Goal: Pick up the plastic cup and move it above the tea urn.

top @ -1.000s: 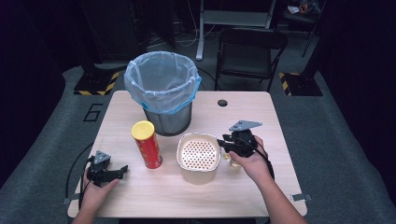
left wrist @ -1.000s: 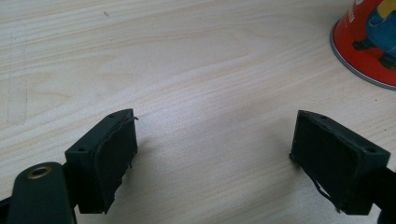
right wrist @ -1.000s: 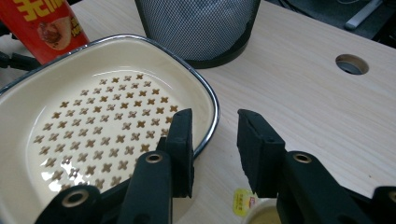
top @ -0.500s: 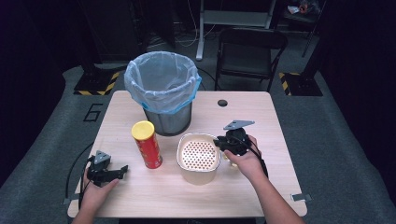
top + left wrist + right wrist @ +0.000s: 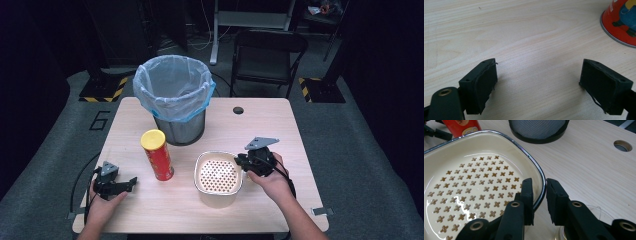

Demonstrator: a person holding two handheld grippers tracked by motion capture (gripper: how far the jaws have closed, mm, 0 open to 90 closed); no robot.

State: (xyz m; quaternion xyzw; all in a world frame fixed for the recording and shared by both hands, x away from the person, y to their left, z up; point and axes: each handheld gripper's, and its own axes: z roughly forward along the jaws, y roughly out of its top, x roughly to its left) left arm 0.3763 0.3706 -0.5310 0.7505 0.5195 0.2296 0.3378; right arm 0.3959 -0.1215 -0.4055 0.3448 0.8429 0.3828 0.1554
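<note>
A cream enamel dish (image 5: 199, 184) with a cross-shaped pattern inside sits on the wooden table, front of centre. My right gripper (image 5: 240, 163) is at its right edge. In the right gripper view the two black jaws (image 5: 539, 195) stand one inside and one outside the dish's chrome rim (image 5: 499, 133) and pinch it. My left gripper (image 5: 131, 181) rests low over the table near the front left corner. Its jaws (image 5: 539, 85) are wide open over bare wood. A red chip can (image 5: 159, 159) with a yellow lid stands upright between the two grippers, and its base (image 5: 621, 20) shows ahead of the left jaws.
A metal mesh bin (image 5: 175, 95) lined with a blue bag stands behind the can and dish, its base (image 5: 539, 127) close to the dish. A cable hole (image 5: 238, 110) lies at the table's far edge. A black chair (image 5: 267, 55) stands beyond the table.
The right gripper has shifted left onto the dish's right rim and its jaws have closed on it. The left gripper and the can have not moved.
</note>
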